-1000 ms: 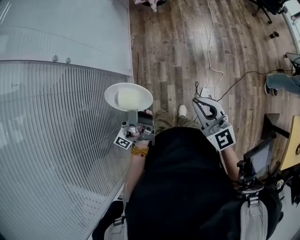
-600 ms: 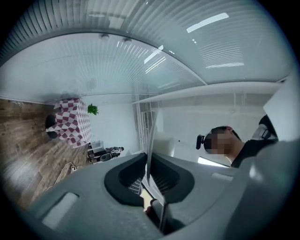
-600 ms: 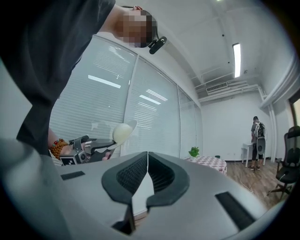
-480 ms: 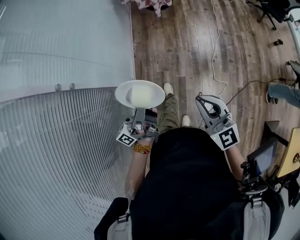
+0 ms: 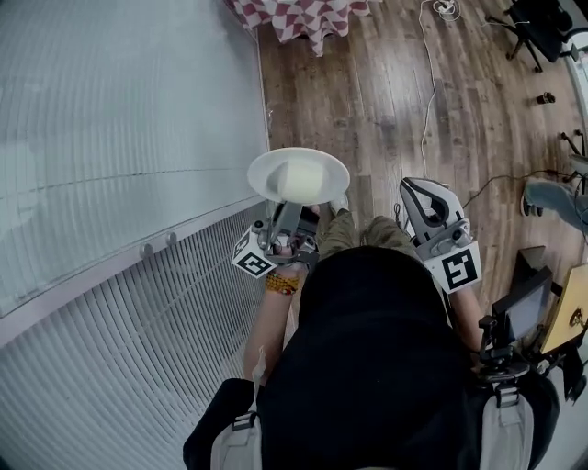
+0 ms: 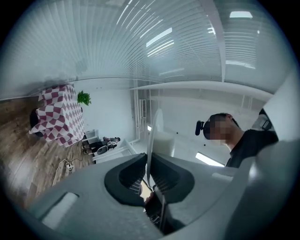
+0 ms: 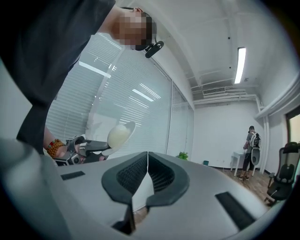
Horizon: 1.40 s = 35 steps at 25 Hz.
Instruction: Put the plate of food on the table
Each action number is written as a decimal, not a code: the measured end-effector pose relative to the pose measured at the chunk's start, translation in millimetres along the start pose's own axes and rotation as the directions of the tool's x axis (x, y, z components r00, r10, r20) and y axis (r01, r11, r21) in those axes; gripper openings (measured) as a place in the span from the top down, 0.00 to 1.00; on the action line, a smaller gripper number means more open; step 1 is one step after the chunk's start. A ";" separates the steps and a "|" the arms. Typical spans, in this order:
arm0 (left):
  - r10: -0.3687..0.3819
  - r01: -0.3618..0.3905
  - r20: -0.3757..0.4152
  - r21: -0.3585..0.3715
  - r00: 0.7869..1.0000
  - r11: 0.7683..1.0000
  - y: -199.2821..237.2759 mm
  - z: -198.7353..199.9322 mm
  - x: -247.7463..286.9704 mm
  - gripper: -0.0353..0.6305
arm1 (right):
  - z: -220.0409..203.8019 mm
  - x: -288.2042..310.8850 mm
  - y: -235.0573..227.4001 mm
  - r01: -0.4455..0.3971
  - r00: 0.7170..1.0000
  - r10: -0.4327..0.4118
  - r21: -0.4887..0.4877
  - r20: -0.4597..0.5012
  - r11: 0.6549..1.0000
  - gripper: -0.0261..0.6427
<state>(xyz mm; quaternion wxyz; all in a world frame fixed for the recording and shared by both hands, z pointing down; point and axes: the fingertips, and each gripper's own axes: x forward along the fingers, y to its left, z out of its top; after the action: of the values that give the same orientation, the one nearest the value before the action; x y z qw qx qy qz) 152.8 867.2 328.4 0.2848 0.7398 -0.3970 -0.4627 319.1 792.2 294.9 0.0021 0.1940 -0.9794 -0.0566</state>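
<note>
A white plate [image 5: 299, 175] carries a pale block of food [image 5: 296, 182]. My left gripper [image 5: 286, 211] is shut on the plate's near rim and holds it level over the wooden floor. In the left gripper view the plate [image 6: 151, 136] runs edge-on between the jaws of the left gripper [image 6: 149, 161], with the food [image 6: 164, 143] on its right side. My right gripper [image 5: 420, 190] hangs at the right, shut and with nothing in it; its jaws [image 7: 147, 161] meet. From there the plate [image 7: 123, 132] shows at the left. A table with a red-and-white checked cloth [image 5: 303, 14] stands far ahead.
A glass wall with blinds [image 5: 119, 138] runs along the left. Cables [image 5: 427, 83] lie on the wooden floor, and an office chair [image 5: 542, 18] stands at the far right. A person's leg [image 5: 556, 197] and a monitor [image 5: 519, 312] are at the right.
The view has moved forward along the glass wall, and the checked table has come into sight at the top. The plate stays in the left gripper; the right gripper stays shut.
</note>
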 end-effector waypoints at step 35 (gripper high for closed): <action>0.040 -0.029 0.268 -0.045 0.963 0.999 333.6 134.0 284.3 0.91 | -146.2 297.9 -366.0 -0.030 0.999 0.026 0.088 0.045 0.996 0.94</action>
<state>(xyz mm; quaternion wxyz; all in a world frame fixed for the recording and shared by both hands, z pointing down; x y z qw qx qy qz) -4.2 443.7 406.3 0.2513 0.6571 -0.4352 -0.5618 186.4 326.7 394.0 -0.0272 0.1790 -0.9833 -0.0171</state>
